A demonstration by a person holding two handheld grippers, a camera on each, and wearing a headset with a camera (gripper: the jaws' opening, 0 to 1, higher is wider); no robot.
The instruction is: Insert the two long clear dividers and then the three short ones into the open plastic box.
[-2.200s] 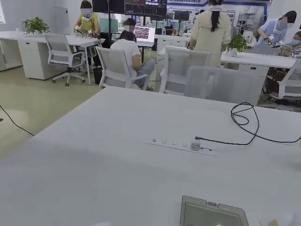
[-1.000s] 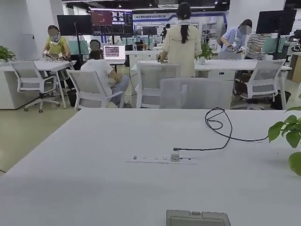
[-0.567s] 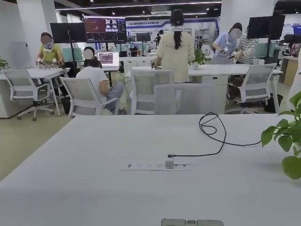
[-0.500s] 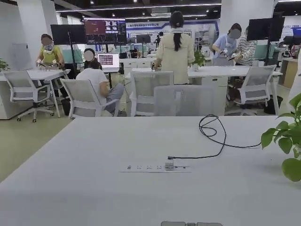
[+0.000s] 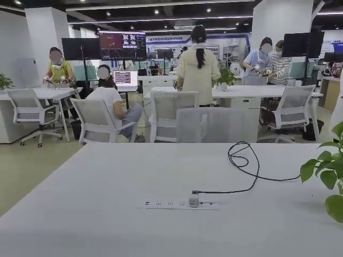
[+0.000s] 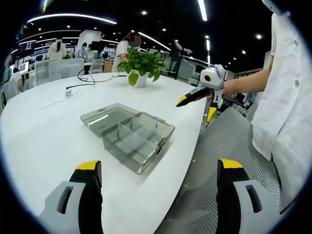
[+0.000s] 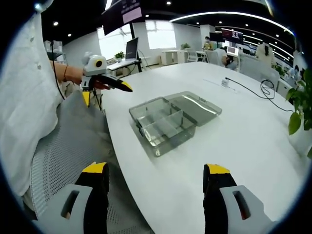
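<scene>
The box (image 6: 129, 131) sits centre frame in both gripper views, near the bench (image 6: 44, 126) edge. Its lid (image 6: 100, 117) is laid flat so the tray is reachable, and clear partitions (image 7: 162, 119) seem to stand inside. Both the left tongs (image 6: 158, 165) and right tongs (image 7: 156, 169) gape wide, empty, held off the edge, probably poised to start.

No text, number or brand is coming through legibly; in the head view the large dark wall-mounted screen (image 5: 122, 42) is showing red and pale patches, too small to read; the blue band along the far wall (image 5: 167, 38) is carrying pale characters, blurred beyond reading; the lit laptop screen on the far white desk (image 5: 125, 78) is displaying rows of marks, likewise illegible.
</scene>
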